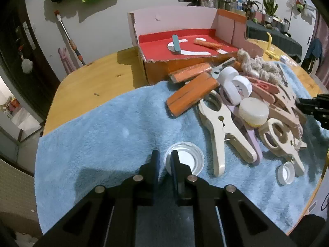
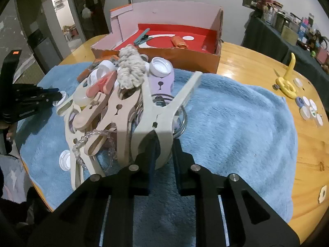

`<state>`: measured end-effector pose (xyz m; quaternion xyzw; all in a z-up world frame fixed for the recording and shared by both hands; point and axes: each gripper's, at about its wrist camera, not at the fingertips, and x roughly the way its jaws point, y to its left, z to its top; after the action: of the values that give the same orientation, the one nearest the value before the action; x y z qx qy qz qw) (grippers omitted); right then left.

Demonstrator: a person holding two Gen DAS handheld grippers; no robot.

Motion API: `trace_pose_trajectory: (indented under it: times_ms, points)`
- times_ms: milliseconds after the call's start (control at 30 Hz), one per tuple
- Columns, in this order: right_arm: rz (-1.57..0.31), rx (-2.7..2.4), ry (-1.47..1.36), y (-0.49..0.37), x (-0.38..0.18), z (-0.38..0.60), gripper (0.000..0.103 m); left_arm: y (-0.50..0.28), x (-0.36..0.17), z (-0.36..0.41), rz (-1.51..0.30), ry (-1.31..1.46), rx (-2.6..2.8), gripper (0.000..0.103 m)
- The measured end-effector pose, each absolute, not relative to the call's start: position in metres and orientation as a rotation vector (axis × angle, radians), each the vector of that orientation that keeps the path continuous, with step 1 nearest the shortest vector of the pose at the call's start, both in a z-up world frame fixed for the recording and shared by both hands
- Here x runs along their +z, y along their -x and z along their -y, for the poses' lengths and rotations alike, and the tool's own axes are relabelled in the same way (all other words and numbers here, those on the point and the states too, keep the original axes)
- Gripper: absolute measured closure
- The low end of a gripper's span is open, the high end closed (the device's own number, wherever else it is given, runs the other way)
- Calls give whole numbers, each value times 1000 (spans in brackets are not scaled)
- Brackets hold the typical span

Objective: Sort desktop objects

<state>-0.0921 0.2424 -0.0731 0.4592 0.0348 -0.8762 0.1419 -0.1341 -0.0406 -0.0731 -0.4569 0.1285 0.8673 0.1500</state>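
On the blue towel (image 1: 102,133) lies an upturned white lid (image 1: 189,160). My left gripper (image 1: 165,162) is shut on its near left rim. The right wrist view shows that gripper (image 2: 55,98) at the left of the pile, with the lid (image 2: 62,100) at its tips. My right gripper (image 2: 164,144) is shut on the tail end of a large cream clip (image 2: 156,113), which lies on the right of a heap of clips, caps and a woolly tuft (image 2: 131,68). Behind the heap stands the red-lined cardboard box (image 2: 185,57) with a teal clip and an orange pack inside.
Orange packs (image 1: 191,94) lie between the box (image 1: 156,70) and the heap. A small white cap (image 1: 285,173) sits on the towel's right. On the bare wood at the right are a yellow hook (image 2: 287,80) and several small caps (image 2: 308,107). The towel's right half (image 2: 236,113) is bare.
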Motion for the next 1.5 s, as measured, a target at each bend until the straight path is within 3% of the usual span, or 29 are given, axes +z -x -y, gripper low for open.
trace_pose_trajectory:
  times_ms: [133,233,300,333,367,533,600,667,767,1200,1233,1333,1500]
  points:
    - [-90,-2536,-1325,91,-72,-246,91,131,-67,41,-387,1284,2499,91]
    - [-89,-2534,-1326,91,-72,-246,91,130,-67,37,-446,1267,2518,86]
    - [-91,-2534,-1326,90,-72,-246,91,126,-65,34,-499,1234,2541,67]
    - [-90,-2534,-1325,90,-72,-247,91,123,-64,32,-526,1211,2545,48]
    - [-87,-2532,-1325,90,-72,-248,91,119,-61,29,-551,1181,2554,41]
    - [-88,-2530,-1320,89,-72,-247,91,107,-50,21,-476,1128,2487,43]
    - [-90,-2528,-1318,89,-72,-247,91,108,-52,15,-454,1146,2447,58]
    - [-86,-2527,-1316,89,-72,-248,91,109,-58,7,-454,1181,2408,82]
    - [-79,-2525,-1313,88,-73,-248,91,113,-67,-1,-442,1208,2364,92]
    - [-66,-2516,-1309,88,-73,-249,91,122,-69,-12,-469,1237,2344,89]
    - [-66,-2515,-1309,89,-73,-249,91,122,-69,-13,-482,1237,2335,86]
    - [-63,-2514,-1309,88,-74,-249,91,123,-71,-18,-540,1247,2326,63]
    - [-63,-2512,-1308,88,-74,-249,91,128,-80,-15,-527,1280,2310,63]
